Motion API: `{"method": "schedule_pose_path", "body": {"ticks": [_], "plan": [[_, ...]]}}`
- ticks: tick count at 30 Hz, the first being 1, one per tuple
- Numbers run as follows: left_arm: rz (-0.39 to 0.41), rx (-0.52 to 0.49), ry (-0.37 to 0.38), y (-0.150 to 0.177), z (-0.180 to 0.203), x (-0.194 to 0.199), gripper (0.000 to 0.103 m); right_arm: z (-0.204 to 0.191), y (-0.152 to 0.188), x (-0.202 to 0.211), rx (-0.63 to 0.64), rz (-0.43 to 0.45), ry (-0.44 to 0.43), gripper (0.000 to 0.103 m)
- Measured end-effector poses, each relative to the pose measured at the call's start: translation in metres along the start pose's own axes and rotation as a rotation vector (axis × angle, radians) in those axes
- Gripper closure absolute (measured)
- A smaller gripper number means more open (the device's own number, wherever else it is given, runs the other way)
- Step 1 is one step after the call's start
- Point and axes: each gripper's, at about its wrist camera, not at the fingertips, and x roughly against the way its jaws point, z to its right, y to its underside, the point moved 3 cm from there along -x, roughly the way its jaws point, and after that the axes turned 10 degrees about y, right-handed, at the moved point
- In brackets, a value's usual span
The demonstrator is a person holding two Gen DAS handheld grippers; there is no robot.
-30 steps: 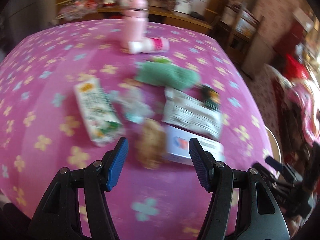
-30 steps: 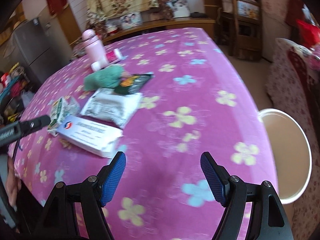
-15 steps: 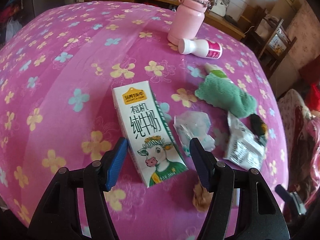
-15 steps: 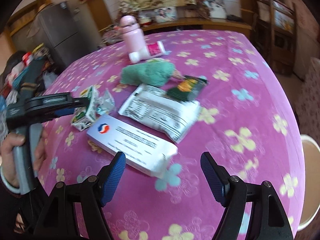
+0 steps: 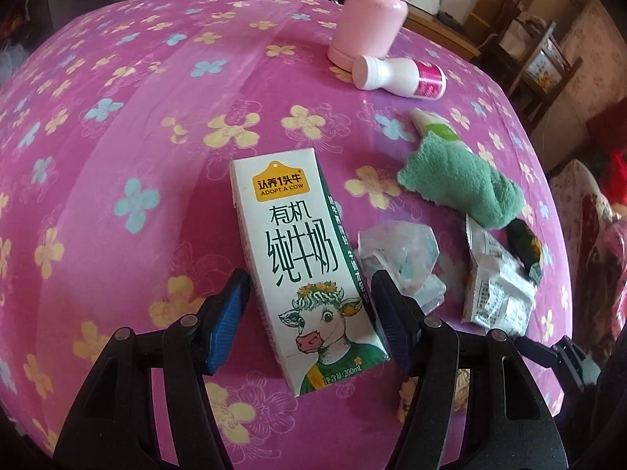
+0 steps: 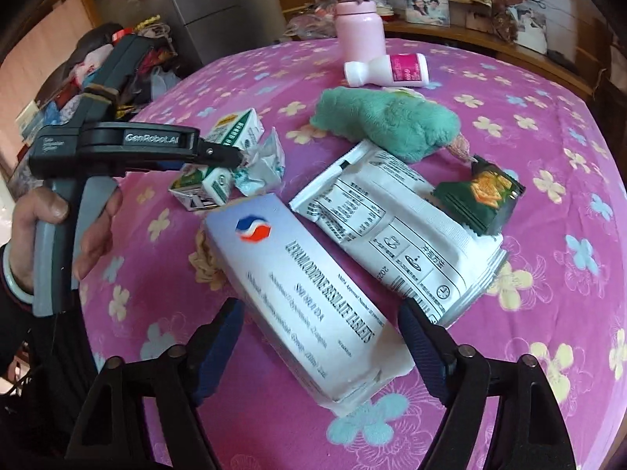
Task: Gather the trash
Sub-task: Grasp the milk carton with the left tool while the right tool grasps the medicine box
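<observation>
A white and green milk carton (image 5: 305,258) lies flat on the flowered magenta tablecloth (image 5: 117,137). My left gripper (image 5: 309,293) is open and straddles the carton's lower half, with its pads just off the sides. In the right wrist view a hand holds that gripper over the carton (image 6: 203,188). A white tablet box (image 6: 298,293) lies between the fingers of my right gripper (image 6: 321,325). Its jaws are closing, and the pads do not press on the box.
A crumpled clear wrapper (image 5: 399,258), a green cloth (image 6: 388,125), a white foil packet (image 6: 395,235) and a dark green sachet (image 6: 478,199) lie nearby. A pink flask (image 6: 358,19) stands at the back, with a small white bottle (image 6: 388,70) on its side.
The left gripper has shifted left and down, from the box and a brown wad to the milk carton. The right gripper has swung left over the tablet box.
</observation>
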Motion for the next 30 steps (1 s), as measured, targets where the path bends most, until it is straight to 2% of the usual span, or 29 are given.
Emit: {"method": "schedule_pose_path", "body": {"ticks": [1, 4, 5, 8, 12, 14, 15, 16, 19, 23, 28, 29, 30], "plan": [[-0.006, -0.005, 0.004, 0.002, 0.000, 0.000, 0.042, 0.000, 0.001, 0.002, -0.016, 0.007, -0.011, 0.038], [-0.019, -0.023, 0.020, 0.010, 0.000, 0.004, 0.043, -0.011, 0.009, 0.015, -0.049, 0.019, -0.055, 0.050], [-0.025, -0.031, 0.019, 0.013, 0.000, 0.006, 0.043, -0.017, 0.015, 0.019, -0.041, 0.011, -0.051, 0.050], [-0.054, -0.058, 0.016, 0.028, -0.003, 0.016, 0.044, -0.029, 0.026, 0.029, -0.048, -0.009, -0.042, 0.050], [-0.085, -0.105, 0.001, 0.050, -0.006, 0.030, 0.044, -0.044, 0.041, 0.042, -0.020, -0.046, -0.092, 0.048], [-0.102, -0.125, 0.002, 0.059, -0.006, 0.035, 0.044, -0.047, 0.041, 0.045, -0.026, -0.039, -0.099, 0.039], [-0.104, -0.128, -0.001, 0.062, -0.007, 0.038, 0.043, -0.046, 0.041, 0.046, -0.036, -0.033, -0.096, 0.026], [-0.101, -0.126, -0.002, 0.064, -0.008, 0.040, 0.043, -0.044, 0.040, 0.046, -0.051, -0.024, -0.097, 0.022], [-0.074, -0.115, -0.008, 0.065, -0.010, 0.048, 0.043, -0.045, 0.038, 0.042, -0.073, -0.036, -0.139, 0.022], [-0.061, -0.127, -0.008, 0.064, -0.006, 0.050, 0.043, -0.061, 0.040, 0.034, -0.022, -0.057, -0.135, 0.022], [-0.074, -0.126, -0.064, 0.064, -0.008, 0.034, 0.042, -0.082, 0.044, 0.015, 0.083, -0.073, -0.030, 0.022], [-0.078, -0.108, -0.064, 0.065, -0.011, 0.031, 0.042, -0.085, 0.045, 0.014, 0.098, -0.050, -0.008, 0.024], [-0.083, -0.080, -0.054, 0.065, -0.014, 0.028, 0.042, -0.088, 0.046, 0.015, 0.107, -0.025, 0.019, 0.035]]}}
